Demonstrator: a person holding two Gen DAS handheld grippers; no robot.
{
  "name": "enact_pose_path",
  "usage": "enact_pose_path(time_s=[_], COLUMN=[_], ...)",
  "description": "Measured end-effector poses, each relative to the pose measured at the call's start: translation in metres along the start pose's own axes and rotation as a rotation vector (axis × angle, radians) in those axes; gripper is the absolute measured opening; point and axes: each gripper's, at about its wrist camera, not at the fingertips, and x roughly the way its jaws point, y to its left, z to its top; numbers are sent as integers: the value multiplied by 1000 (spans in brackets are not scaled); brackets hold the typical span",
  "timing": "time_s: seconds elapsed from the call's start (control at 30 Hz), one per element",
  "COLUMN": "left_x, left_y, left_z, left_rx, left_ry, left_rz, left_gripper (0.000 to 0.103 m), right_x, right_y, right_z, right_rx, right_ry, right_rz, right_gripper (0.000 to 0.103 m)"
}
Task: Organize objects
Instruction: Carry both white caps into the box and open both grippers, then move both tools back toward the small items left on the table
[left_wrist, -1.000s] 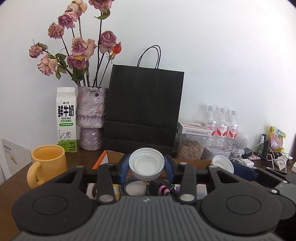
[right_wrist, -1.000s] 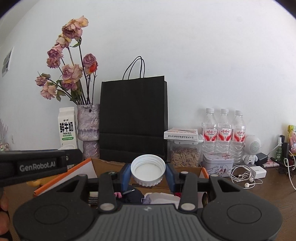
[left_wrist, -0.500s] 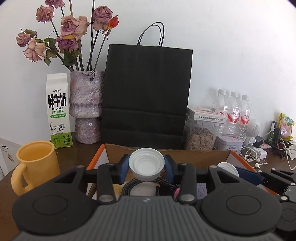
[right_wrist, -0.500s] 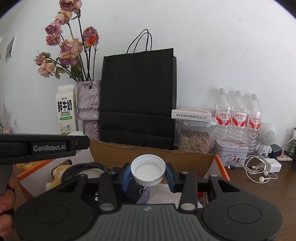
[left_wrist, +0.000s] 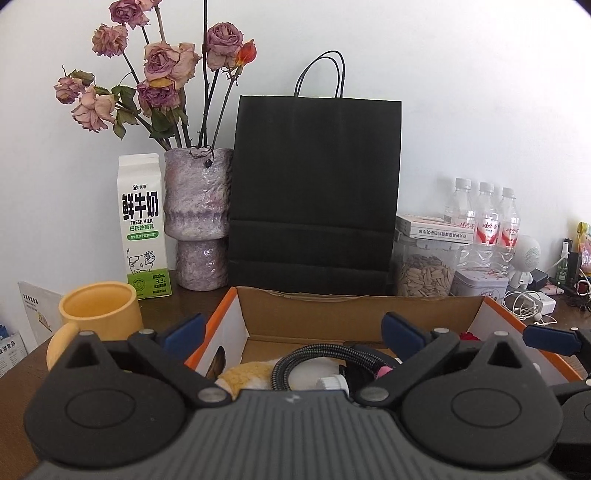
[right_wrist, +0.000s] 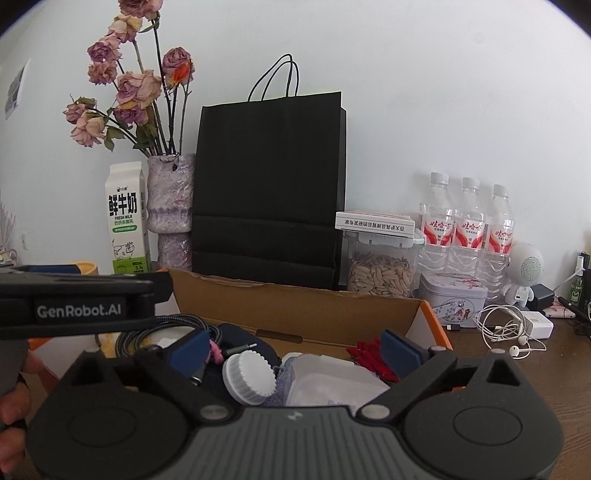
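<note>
white cap (right_wrist: 249, 376) in box, right claw (right_wrist: 293, 349) opening above

A box (right_wrist: 295, 306) is being flanked on the desk (right_wrist: 517, 373) by a mug (left_wrist: 99, 314) at left and earphones (right_wrist: 506, 332) at right; a bag (right_wrist: 269, 192) is being stood behind it, and a cap (right_wrist: 249, 376) is being held inside.

Both hand-held grippers, left (left_wrist: 293, 326) and right (right_wrist: 293, 349), are opening, nothing between

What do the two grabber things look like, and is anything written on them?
Both grippers, left and right, are black, with round discs, silver pins, a ribbed grey middle and blue finger pads. White lettering, "GenRobot.AI", marks the left one's side in the right wrist view. No cables or sleeves show.
</note>
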Motion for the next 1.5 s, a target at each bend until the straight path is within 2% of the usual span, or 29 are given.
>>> enact_pose_path(time_s=[0.23,0.4,0.67,1.23,1.3,1.5], left_x=[-7,-22,-52,-91,-93,-95], left_y=[6,14,26,38,39,44], left_z=[0,1,-17,-51,-54,-57], left_rx=[-30,-51,-31,6,8,-6], left_ry=[-19,-36,-31,130,145,171], left_rz=[-4,-19,-38,-69,-66,-58], left_gripper=[103,103,103,103,103,103], right_x=[-9,-29,-70,-107,-108,-96], right_y=[-5,-9,-6,1,0,-11], right_z=[1,2,-13,-50,-53,-60], right_rx=[36,56,0,-57,-59,-37], right_ry=[-28,-60,-70,87,105,199], right_rz=[-38,-25,-12,49,43,-8], right_gripper=[99,99,99,98,96,81])
